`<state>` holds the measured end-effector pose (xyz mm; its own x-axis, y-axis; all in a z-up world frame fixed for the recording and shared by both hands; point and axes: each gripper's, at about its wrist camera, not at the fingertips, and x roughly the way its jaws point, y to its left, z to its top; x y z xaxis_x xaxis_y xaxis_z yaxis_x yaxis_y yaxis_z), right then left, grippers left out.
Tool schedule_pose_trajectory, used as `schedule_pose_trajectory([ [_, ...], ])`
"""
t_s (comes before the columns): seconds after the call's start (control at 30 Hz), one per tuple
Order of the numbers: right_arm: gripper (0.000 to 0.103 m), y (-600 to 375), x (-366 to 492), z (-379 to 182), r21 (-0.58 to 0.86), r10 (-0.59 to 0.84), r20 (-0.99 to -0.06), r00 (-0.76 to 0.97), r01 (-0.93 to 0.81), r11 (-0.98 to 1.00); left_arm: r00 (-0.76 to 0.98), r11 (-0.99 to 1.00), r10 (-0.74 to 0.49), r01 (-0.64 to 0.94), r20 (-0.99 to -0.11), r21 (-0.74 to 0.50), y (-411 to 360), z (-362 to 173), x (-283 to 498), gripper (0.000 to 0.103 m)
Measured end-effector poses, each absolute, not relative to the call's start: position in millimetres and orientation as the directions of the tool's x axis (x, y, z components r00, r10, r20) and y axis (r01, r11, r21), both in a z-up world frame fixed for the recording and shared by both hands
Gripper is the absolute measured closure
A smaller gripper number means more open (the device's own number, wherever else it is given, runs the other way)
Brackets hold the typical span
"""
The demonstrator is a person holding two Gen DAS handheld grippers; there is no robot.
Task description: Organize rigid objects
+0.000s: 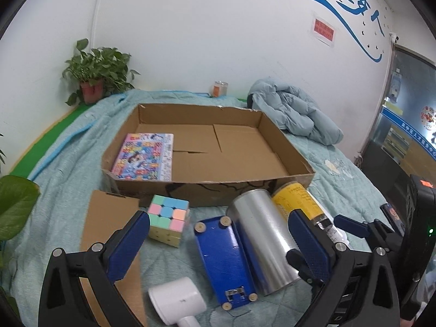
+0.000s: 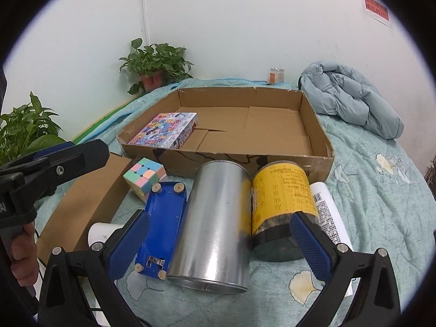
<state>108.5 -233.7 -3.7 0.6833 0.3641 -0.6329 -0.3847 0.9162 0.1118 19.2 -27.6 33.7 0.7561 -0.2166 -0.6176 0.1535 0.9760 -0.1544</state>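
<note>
Cardboard box (image 1: 272, 125) holds one glossy flat booklet (image 1: 144, 158); fingers (image 2: 310, 245) spread.

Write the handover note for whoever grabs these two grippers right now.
Left gripper: open, empty, over the blue case.
Right gripper: open, empty, straddling the silver can.
Done: only the colourful box lies in the cardboard tray, at its near-left corner.
Left, all on the bedcover in front of the tray: pastel cube, blue case, silver can, yellow-labelled jar, white bottle, white hair dryer, flat cardboard piece.
</note>
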Motion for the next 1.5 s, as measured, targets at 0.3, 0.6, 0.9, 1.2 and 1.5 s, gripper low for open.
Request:
schedule_pose_trajectory([
  [0.3, 0.001, -236, 113, -24, 0.182, 0.397, -0.680, 0.616, -0.383, 0.906, 0.627, 0.926, -0.377, 0.253, -0.682, -0.279, -56, 7, 58, 0.001],
  [0.6, 0.007, -235, 126, -52, 0.291, 0.448, -0.747, 0.491, -0.364, 0.885, 0.490, 0.887, -0.459, 0.292, -0.741, -0.357, -92, -22, 112, 0.001],
  [0.9, 0.017, -226, 129, -69, 0.341, 0.484, -0.774, 0.408, -0.375, 0.862, 0.412, 0.895, -0.433, 0.303, -0.802, -0.328, -115, -57, 153, 0.002],
  [1.2, 0.016, -224, 129, -75, 0.386, 0.519, -0.769, 0.373, -0.377, 0.842, 0.416, 0.914, -0.381, 0.305, -0.826, -0.268, -130, -61, 153, 0.006],
  [1.5, 0.016, -235, 130, -79, 0.408, 0.534, -0.769, 0.351, -0.372, 0.834, 0.371, 0.899, -0.422, 0.292, -0.827, -0.327, -124, -60, 159, 0.007],
])
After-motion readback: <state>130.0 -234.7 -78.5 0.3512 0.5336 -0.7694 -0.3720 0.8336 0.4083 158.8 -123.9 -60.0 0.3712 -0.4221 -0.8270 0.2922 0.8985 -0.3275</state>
